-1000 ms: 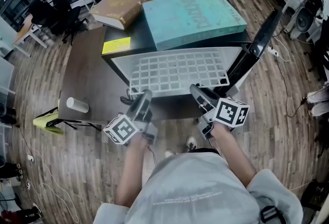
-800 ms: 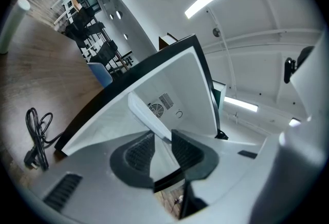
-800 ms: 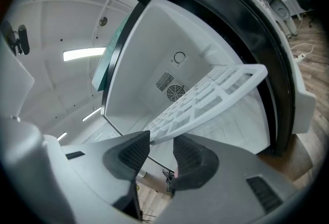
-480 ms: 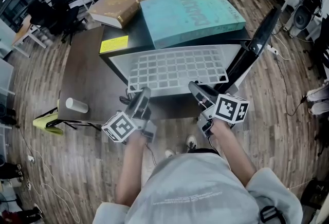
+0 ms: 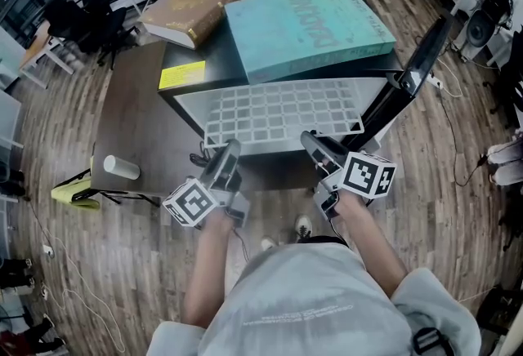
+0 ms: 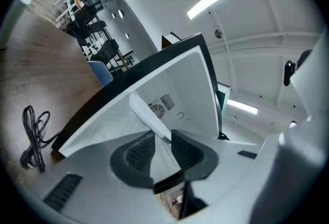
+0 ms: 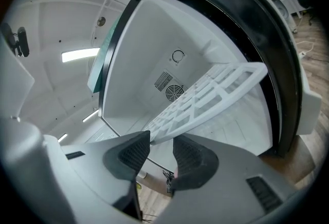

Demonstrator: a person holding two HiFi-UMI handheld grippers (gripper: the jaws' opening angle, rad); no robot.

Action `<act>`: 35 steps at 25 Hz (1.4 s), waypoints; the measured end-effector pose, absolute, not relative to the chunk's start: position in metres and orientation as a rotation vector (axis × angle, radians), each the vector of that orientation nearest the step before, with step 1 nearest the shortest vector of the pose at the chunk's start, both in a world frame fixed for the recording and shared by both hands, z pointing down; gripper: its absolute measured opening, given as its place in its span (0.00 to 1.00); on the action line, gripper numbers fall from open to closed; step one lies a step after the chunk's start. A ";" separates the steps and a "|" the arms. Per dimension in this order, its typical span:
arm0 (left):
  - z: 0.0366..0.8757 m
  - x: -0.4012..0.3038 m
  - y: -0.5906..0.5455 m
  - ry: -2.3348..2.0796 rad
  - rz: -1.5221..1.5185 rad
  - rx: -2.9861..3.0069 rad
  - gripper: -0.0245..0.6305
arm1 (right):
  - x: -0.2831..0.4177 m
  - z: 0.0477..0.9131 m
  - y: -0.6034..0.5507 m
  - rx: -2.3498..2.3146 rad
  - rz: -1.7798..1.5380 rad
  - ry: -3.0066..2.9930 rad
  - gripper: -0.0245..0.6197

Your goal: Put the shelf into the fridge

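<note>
A white grid shelf (image 5: 282,111) lies roughly level at the mouth of the small black fridge (image 5: 186,55), its far part inside the white interior. My left gripper (image 5: 225,155) pinches the shelf's near left edge, and my right gripper (image 5: 314,144) pinches the near right edge. In the left gripper view the shelf (image 6: 148,116) shows edge-on, running into the left gripper (image 6: 162,146) between its dark pads. The right gripper view shows the shelf (image 7: 205,93) reaching into the fridge (image 7: 154,48) toward the rear vent, its near corner in the right gripper (image 7: 160,150).
The fridge door (image 5: 415,62) stands open at the right. A teal box (image 5: 306,24) and a brown box (image 5: 194,2) lie on the fridge's top. A dark table (image 5: 131,113) with a white cup (image 5: 121,167) stands left. A black cable (image 6: 33,136) lies on the floor.
The shelf and both grippers have shifted a little away from me, toward the fridge's opening. Both grips look unchanged.
</note>
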State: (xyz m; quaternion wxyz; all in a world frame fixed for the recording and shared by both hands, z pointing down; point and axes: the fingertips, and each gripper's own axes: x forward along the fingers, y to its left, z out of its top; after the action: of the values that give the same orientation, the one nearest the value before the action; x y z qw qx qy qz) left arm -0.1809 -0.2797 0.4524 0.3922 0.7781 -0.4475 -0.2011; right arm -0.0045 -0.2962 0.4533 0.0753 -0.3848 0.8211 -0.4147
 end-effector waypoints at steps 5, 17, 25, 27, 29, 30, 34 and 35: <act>0.452 -0.181 -0.281 -1.132 -0.501 1.977 0.20 | -0.006 0.453 -0.297 -1.158 -1.254 2.454 0.27; 0.456 -0.182 -0.291 -1.122 -0.486 1.949 0.20 | -0.007 0.452 -0.308 -1.171 -1.260 2.448 0.27; 0.452 -0.182 -0.301 -1.126 -0.473 1.985 0.20 | -0.007 0.453 -0.315 -1.179 -1.268 2.443 0.28; 0.451 -0.179 -0.302 -1.115 -0.477 1.982 0.20 | -0.007 0.453 -0.317 -1.179 -1.268 2.444 0.28; 0.450 -0.179 -0.304 -1.115 -0.477 1.982 0.20 | -0.007 0.453 -0.319 -1.178 -1.269 2.445 0.28; 0.450 -0.179 -0.305 -1.117 -0.477 1.982 0.20 | -0.007 0.453 -0.321 -1.176 -1.268 2.446 0.28; 0.451 -0.180 -0.310 -1.123 -0.477 1.974 0.20 | -0.007 0.453 -0.325 -1.174 -1.267 2.447 0.28; 0.452 -0.180 -0.311 -1.124 -0.478 1.964 0.20 | -0.008 0.453 -0.327 -1.174 -1.267 2.447 0.28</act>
State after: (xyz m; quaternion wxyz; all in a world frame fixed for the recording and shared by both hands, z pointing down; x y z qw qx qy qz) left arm -0.1799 -0.3110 0.4522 0.4024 0.7774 -0.4449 -0.1893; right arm -0.0076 -0.3266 0.4533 0.0730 -0.3909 0.8148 -0.4219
